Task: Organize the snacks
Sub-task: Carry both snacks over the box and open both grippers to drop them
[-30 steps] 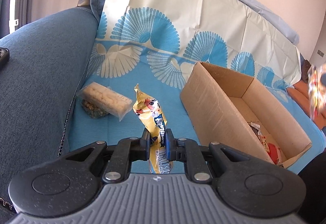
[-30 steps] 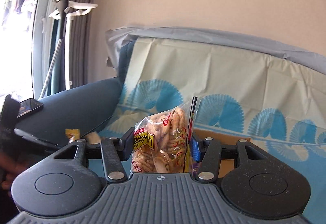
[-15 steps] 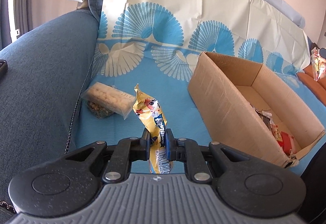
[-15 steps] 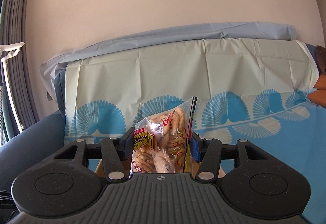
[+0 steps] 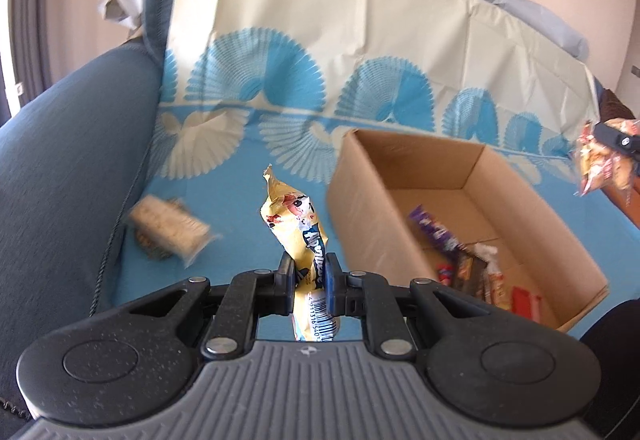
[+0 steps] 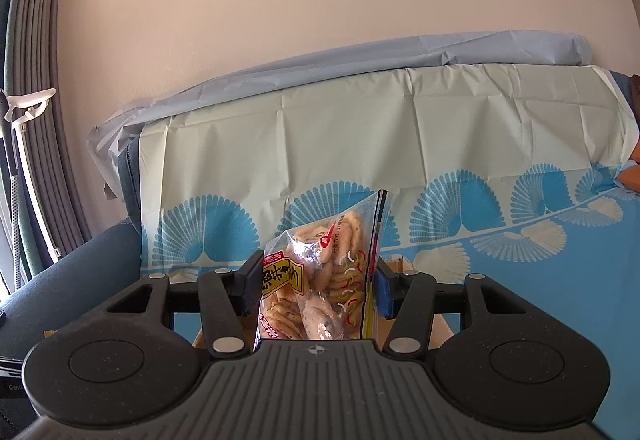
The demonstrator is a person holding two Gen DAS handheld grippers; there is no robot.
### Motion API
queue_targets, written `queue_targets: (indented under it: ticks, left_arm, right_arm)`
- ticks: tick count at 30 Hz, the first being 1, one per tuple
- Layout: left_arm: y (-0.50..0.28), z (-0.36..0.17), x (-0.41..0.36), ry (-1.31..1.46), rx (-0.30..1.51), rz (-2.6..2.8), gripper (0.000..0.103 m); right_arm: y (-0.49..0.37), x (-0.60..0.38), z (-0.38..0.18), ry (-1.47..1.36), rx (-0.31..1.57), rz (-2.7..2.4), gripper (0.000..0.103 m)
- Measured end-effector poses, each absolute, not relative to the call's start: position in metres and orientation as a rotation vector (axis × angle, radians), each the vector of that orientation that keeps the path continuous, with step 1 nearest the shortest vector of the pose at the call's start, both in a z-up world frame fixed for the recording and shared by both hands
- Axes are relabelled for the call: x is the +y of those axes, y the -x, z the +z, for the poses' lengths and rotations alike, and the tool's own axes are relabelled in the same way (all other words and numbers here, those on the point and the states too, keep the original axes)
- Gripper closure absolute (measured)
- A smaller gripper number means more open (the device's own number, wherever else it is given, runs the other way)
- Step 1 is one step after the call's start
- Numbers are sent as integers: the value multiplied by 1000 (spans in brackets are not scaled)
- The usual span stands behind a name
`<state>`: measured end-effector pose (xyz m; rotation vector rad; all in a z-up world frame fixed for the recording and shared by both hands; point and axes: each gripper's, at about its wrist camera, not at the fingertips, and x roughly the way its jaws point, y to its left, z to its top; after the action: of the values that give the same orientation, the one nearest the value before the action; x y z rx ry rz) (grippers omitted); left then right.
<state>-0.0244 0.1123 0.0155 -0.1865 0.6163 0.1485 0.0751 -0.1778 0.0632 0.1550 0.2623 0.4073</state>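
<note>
two grippers each holding a snack above a covered sofa

a blue sofa (image 5: 60,168) stands against a plain peach wall (image 6: 320,20). a cream and blue cloth with fan shapes (image 5: 320,52) is draped over its backrest and spread across the seat. grey curtains (image 6: 36,80) hang at the far left of the right wrist view.

in the left wrist view, the left gripper (image 5: 307,272) is clamped on a narrow yellow snack packet (image 5: 298,224). the packet stands upright between the two fingers, its crimped top pointing up and a barcode showing at its lower end. it is held above the blue seat, just left of an open cardboard box (image 5: 360,208).

the box sits on the seat cloth with its top open. several wrapped snacks lie on its floor toward the near end, among them a purple wrapper (image 5: 434,232) and a red one (image 5: 526,302). the others are too small to tell apart.

on the seat to the left of the yellow packet, near the sofa arm, lies a clear pack of pale biscuits (image 5: 168,232). it is blurred.

in the right wrist view, the right gripper (image 6: 316,284) is closed on a clear bag of rice crackers (image 6: 324,276) with a yellow label and red markings. the bag is upright and fills the gap between the fingers. the same bag and gripper appear at the far right edge of the left wrist view, well apart from the yellow packet and to the right of the box. a strip of the box's rim shows behind the right gripper's fingers.
</note>
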Motion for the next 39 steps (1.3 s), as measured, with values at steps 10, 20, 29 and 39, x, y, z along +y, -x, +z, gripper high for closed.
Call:
queue_targets:
  ticks: [10, 20, 29, 39]
  left_arm:
    - [-8, 59, 51, 155, 534, 31, 88]
    - [-29, 78, 17, 153, 507, -24, 88]
    - [-34, 81, 4, 150, 499, -54, 88]
    - [-42, 86, -6, 182, 490, -87, 61]
  right_arm:
    - [-74, -195, 64, -202, 256, 397, 47]
    - [-73, -199, 62, -222, 254, 406, 47]
    - [-75, -200, 62, -236, 258, 410, 47]
    - [-83, -199, 61, -247, 297, 428, 23]
